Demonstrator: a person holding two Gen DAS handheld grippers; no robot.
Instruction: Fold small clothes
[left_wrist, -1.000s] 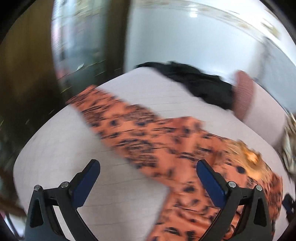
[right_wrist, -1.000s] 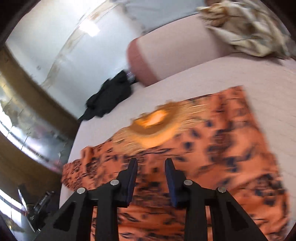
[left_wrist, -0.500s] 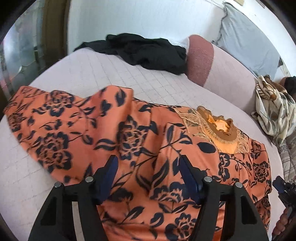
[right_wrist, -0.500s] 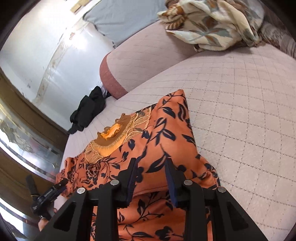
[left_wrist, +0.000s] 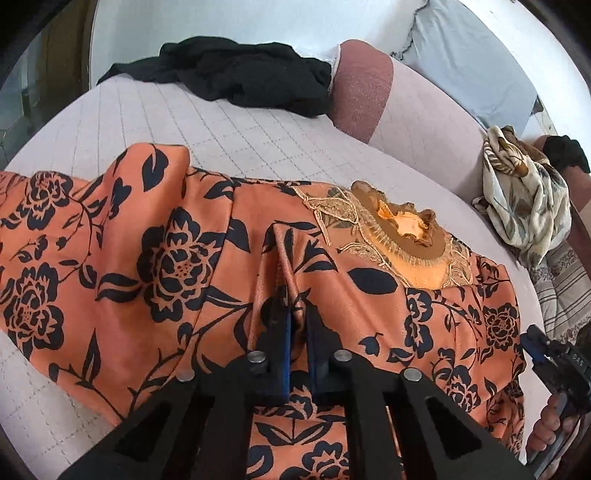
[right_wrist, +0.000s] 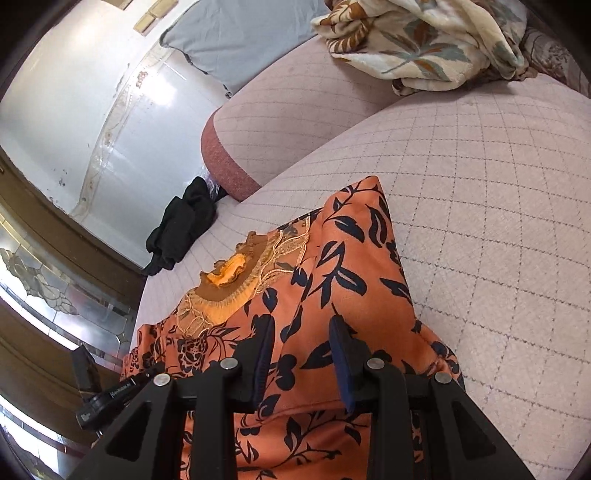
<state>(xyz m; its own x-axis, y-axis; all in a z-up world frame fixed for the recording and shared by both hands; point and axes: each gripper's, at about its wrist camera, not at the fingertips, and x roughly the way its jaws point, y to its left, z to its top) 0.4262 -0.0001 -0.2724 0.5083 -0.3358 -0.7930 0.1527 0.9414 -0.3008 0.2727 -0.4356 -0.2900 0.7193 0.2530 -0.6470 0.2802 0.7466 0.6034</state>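
Left wrist view: left gripper (left_wrist: 298, 325), jaws just closed, pinching a raised fold of orange floral garment (left_wrist: 155, 258). Garment lies flat on quilted bed (left_wrist: 221, 133), long axis crosswise, embroidered neckline (left_wrist: 402, 229) ahead-right. Right gripper (right_wrist: 303, 354) clamped on garment's folded edge.

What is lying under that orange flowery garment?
The orange garment lies spread on a pale quilted cover, which shows all round it. Whether anything else lies beneath cannot be seen: the cloth hides it. The left gripper has just closed, pinching up a ridge of the fabric.
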